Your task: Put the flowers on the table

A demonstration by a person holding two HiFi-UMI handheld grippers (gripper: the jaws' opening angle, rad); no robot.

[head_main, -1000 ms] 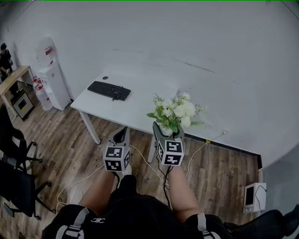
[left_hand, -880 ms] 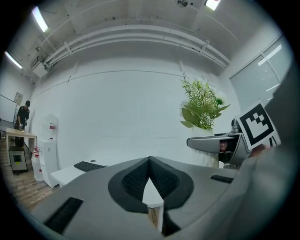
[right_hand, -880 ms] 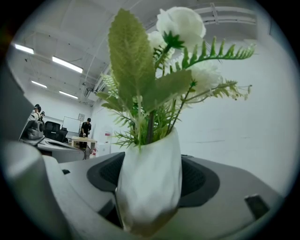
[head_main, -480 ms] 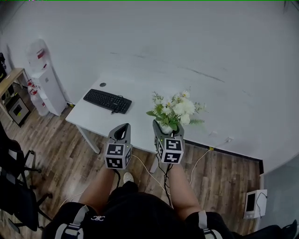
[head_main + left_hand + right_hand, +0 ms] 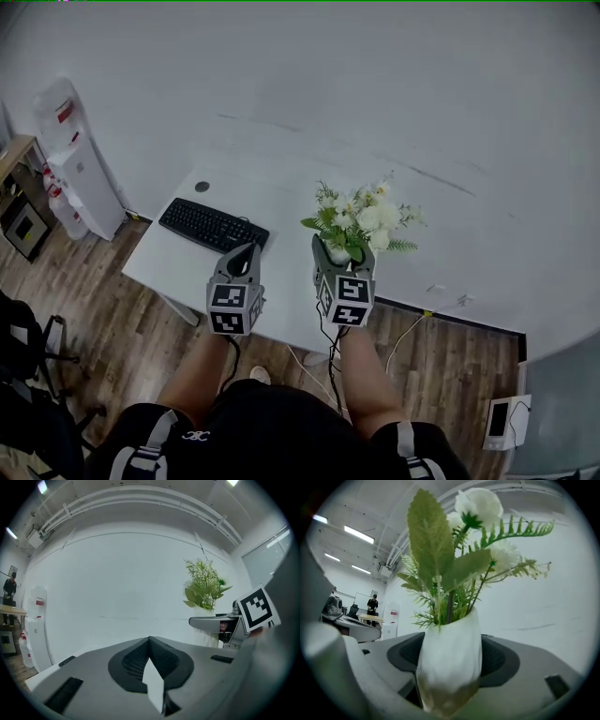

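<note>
The white vase (image 5: pixel 450 663) of flowers (image 5: pixel 361 220) is clamped between the jaws of the right gripper (image 5: pixel 343 253), and it is held upright over the near edge of the white table (image 5: pixel 281 192), toward the table's right end. White blooms, fern sprigs and broad green leaves are seen rising from the vase mouth. Whether the vase base touches the table cannot be told. The left gripper (image 5: pixel 246 253) is held over the same near edge of the table, its jaws brought together with nothing between them. A black keyboard (image 5: pixel 213 226) is laid on the table's left part, and a small dark round thing (image 5: pixel 202 186) sits at the table's far left corner. A white water dispenser (image 5: pixel 80 173) is stood on the floor left of the table.
</note>
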